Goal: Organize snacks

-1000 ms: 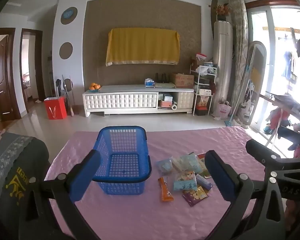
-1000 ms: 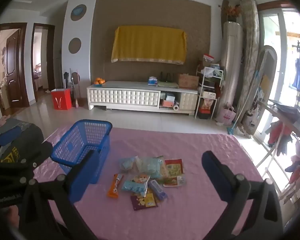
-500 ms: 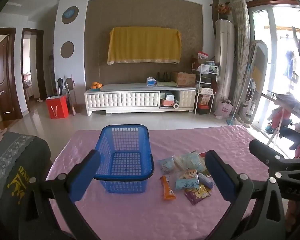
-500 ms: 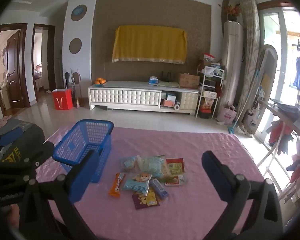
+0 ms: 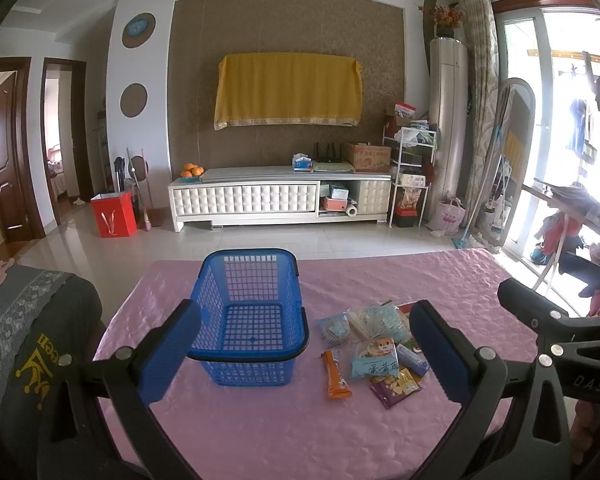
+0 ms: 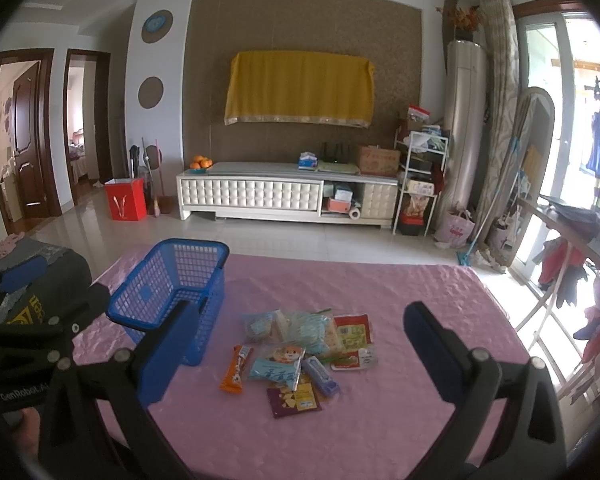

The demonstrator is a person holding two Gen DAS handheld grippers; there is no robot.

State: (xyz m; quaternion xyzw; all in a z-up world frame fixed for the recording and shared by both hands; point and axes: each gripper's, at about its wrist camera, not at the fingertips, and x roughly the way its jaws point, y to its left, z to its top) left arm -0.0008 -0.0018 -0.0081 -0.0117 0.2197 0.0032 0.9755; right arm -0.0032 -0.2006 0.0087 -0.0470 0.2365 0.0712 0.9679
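Note:
An empty blue plastic basket (image 5: 249, 316) stands on the pink table (image 5: 260, 432), also seen in the right wrist view (image 6: 172, 292). A pile of snack packets (image 5: 374, 344) lies to its right, with an orange bar (image 5: 337, 374) and a purple packet (image 5: 396, 386) nearest me. The right wrist view shows the same pile (image 6: 300, 348), the orange bar (image 6: 236, 368) and the purple packet (image 6: 294, 400). My left gripper (image 5: 304, 350) is open and empty, held above the table's near side in front of the basket. My right gripper (image 6: 300, 354) is open and empty, in front of the pile.
A dark cushioned chair back (image 5: 28, 344) stands left of the table. A clothes rack (image 6: 572, 264) stands to the right. A white TV cabinet (image 5: 280, 196) and a red bag (image 5: 114, 214) are far across the tiled floor.
Both grippers have shifted slightly up and back; the basket and snacks sit a little higher in view. Nothing was grasped or moved.

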